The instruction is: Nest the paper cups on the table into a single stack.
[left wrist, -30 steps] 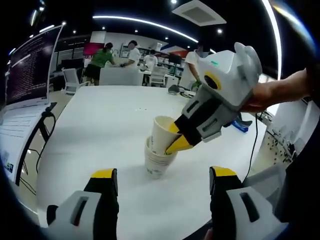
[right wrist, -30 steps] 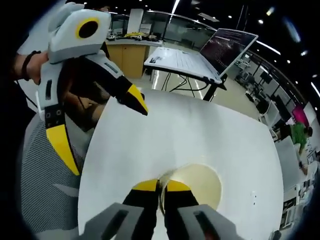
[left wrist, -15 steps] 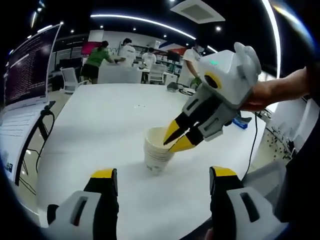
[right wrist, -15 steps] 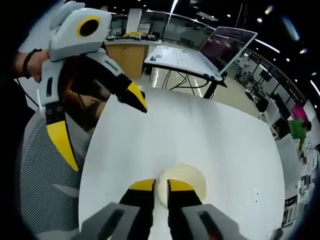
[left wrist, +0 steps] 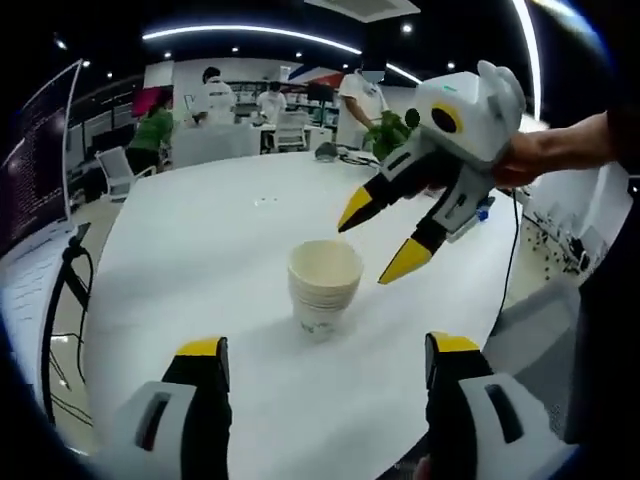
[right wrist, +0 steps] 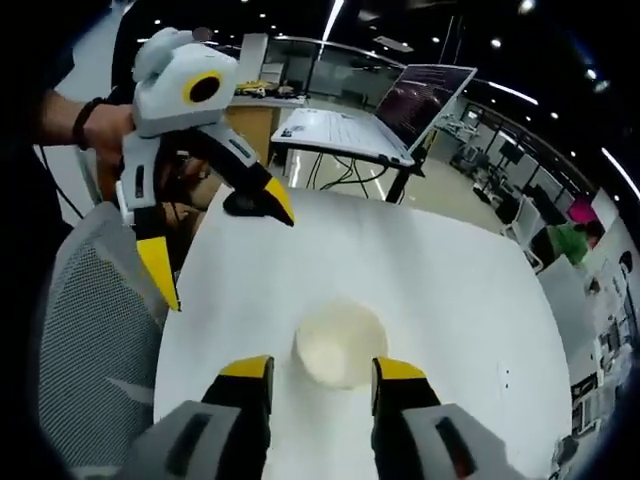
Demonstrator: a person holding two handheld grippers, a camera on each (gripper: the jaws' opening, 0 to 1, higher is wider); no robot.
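Now my right hand-held gripper [left wrist: 382,240] hangs just above the nested stack of paper cups [left wrist: 324,291], its jaws spread apart and gripping nothing. My left hand-held gripper [right wrist: 222,244] is also spread wide, off to the side of the stack, which stands upright on the white table [left wrist: 200,250]

Bare table [left wrist: 200,250] around lone cup stack [left wrist: 324,290].

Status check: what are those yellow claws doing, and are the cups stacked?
Left gripper open, empty. Right gripper open, above the cups. Cup stack upright on the table, nested. Nothing in the way.
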